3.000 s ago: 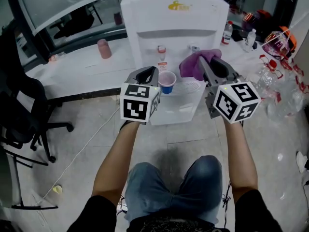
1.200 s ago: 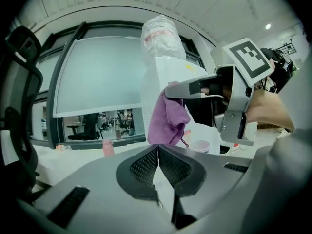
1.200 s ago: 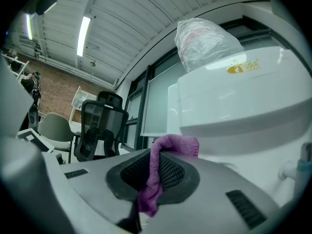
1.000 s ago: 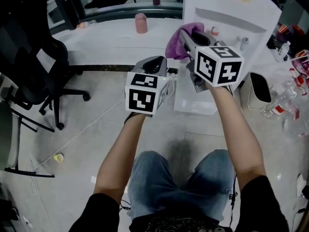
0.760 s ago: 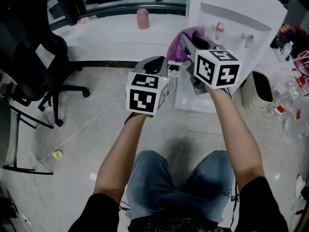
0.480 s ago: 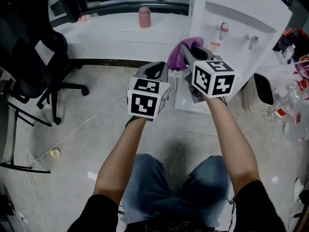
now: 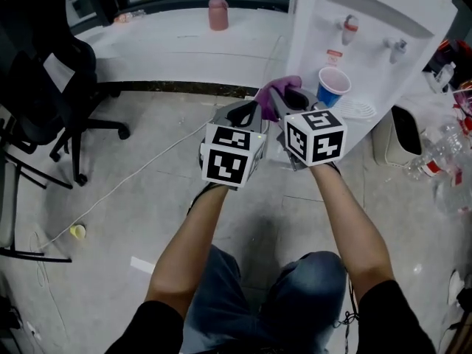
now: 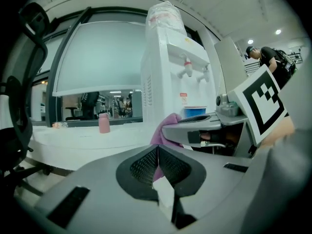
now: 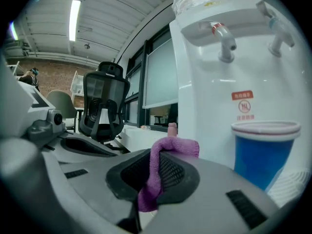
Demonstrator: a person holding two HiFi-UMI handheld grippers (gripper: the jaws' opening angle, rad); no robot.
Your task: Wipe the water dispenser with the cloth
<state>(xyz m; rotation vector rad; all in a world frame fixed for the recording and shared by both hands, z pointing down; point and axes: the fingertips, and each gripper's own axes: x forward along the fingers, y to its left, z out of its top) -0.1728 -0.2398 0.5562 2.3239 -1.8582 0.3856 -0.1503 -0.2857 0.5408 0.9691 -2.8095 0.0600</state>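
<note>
The cloth, a purple one, is pinched between the pads of our right tongs. It folds over their tips and hangs down between them, close to the lower left front of the water dispenser; we cannot tell whether it touches. Our left tongs are pressed together with nothing in them and sit just beside the right ones. The dispenser is white and has a red tap and a second tap to its right. Beneath the red tap we see a small label with a red band, a round red mark and a line of red characters, all too small for us to read. A blue cup with a pale rim stands on the drip tray below the red tap. Beyond the tongs runs a white bench carrying a pink bottle, and a black office chair stands on the floor at the left.
</note>
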